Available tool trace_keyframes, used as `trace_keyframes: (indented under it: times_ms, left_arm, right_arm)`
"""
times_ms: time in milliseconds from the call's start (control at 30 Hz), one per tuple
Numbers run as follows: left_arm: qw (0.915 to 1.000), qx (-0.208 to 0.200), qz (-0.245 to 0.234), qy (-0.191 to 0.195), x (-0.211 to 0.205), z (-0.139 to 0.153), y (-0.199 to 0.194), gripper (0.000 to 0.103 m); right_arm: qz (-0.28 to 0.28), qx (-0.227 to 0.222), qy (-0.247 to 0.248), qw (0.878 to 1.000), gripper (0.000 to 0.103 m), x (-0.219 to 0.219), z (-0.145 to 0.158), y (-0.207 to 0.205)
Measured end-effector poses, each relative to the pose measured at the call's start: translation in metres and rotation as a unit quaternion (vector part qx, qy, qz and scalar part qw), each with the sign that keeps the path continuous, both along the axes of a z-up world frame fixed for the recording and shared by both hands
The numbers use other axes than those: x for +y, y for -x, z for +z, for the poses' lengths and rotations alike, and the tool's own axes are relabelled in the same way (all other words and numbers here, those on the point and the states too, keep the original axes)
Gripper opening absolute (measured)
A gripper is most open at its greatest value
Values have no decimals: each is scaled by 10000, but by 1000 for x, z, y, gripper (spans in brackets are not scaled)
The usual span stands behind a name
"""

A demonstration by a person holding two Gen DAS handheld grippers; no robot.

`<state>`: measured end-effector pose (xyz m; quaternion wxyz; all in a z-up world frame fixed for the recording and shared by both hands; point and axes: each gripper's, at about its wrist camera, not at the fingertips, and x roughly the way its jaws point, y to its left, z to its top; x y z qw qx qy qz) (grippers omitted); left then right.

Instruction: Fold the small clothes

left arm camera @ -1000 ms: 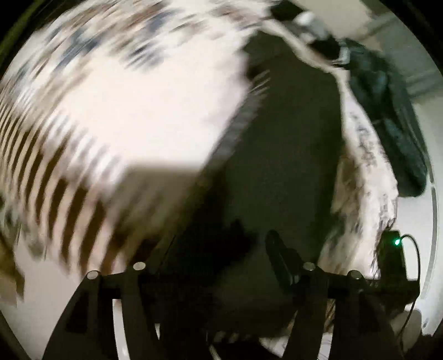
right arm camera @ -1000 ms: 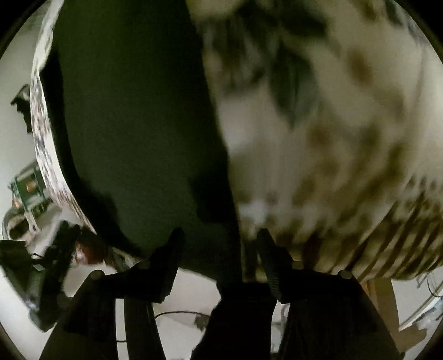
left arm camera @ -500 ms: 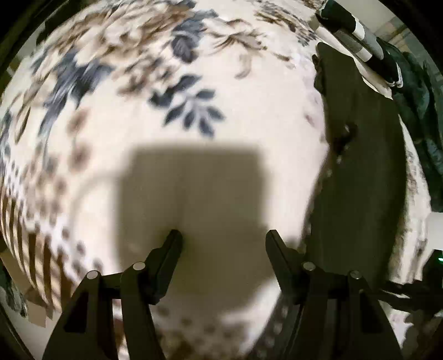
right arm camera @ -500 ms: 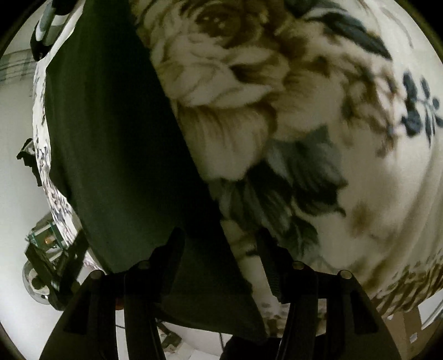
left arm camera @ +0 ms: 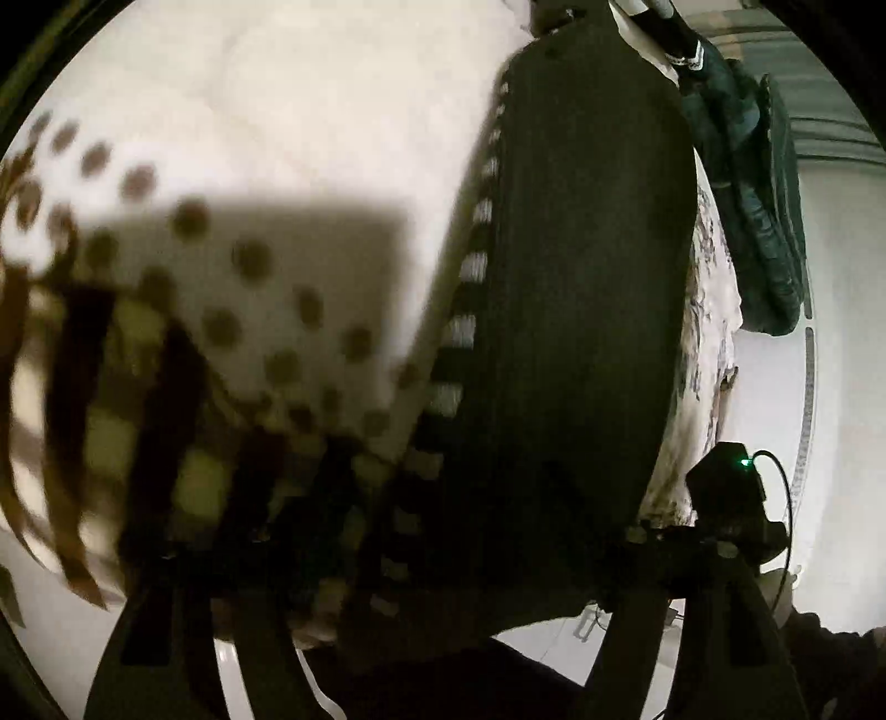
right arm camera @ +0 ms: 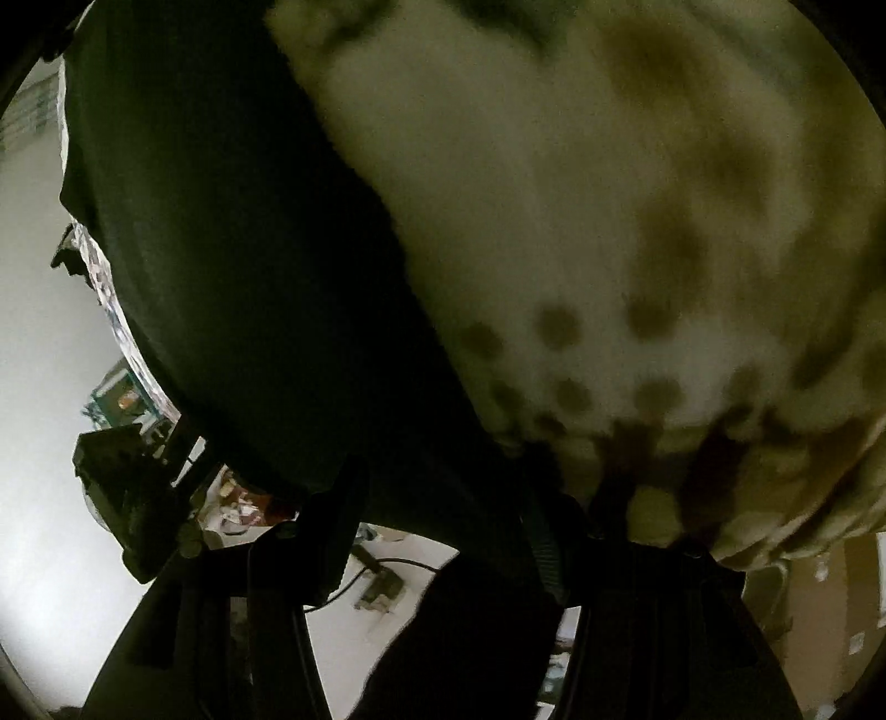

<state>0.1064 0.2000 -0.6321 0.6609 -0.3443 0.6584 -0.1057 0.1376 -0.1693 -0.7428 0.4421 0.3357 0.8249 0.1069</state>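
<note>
Near the bed's (left arm camera: 343,138) front edge, the dark garment (left arm camera: 581,310) lies flat. The left gripper's (left arm camera: 398,559) fingers have just been opening over its hem, indicating release. The right gripper's (right arm camera: 443,515) finger state cannot be told.

- In the left wrist view the flat dark cloth garment (left arm camera: 581,288) lies on the cream blanket patterned with brown dots and stripes (left arm camera: 310,166), right of the middle.
- Beyond the garment's far end lie dark rolled pieces with pale bands (left arm camera: 673,33); a heap of dark green fabric (left arm camera: 758,221) sits to its right, past the blanket's edge.
- In the right wrist view the garment (right arm camera: 232,249) lies left — the blanket (right arm camera: 554,194) spreads right.
</note>
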Motion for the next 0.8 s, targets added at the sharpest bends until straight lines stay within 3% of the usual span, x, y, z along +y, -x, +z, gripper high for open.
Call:
trace_keyframes:
  times_ms: [267, 533, 567, 600, 633, 667, 800]
  left_arm:
    - [9991, 108, -269, -304, -19, 3, 7, 70]
    - [9996, 33, 250, -161, -23, -2, 8, 69]
    - [9994, 16, 245, -245, -22, 0, 9, 62]
    - [9992, -6, 227, -333, -24, 3, 10, 38]
    - [9989, 10, 200, -427, -23, 4, 12, 21]
    - [9989, 48, 206, -426, -23, 6, 14, 10]
    - [9983, -105, 394, -424, -21, 25, 20, 9]
  right_arm:
    - [133, -217, -286, 9993, 57, 1, 6, 12]
    - [-63, -271, -524, 9982, 57, 36, 1, 24]
    - [-127, -325, -518, 9980, 55, 37, 0, 25]
    - [-178, -360, -500, 9979, 42, 40, 1, 27]
    - [-213, -378, -489, 9979, 24, 41, 1, 30]
    - [-257, -408, -499, 9976, 17, 44, 2, 32]
    - [-467, -647, -655, 9947, 13, 48, 20, 38]
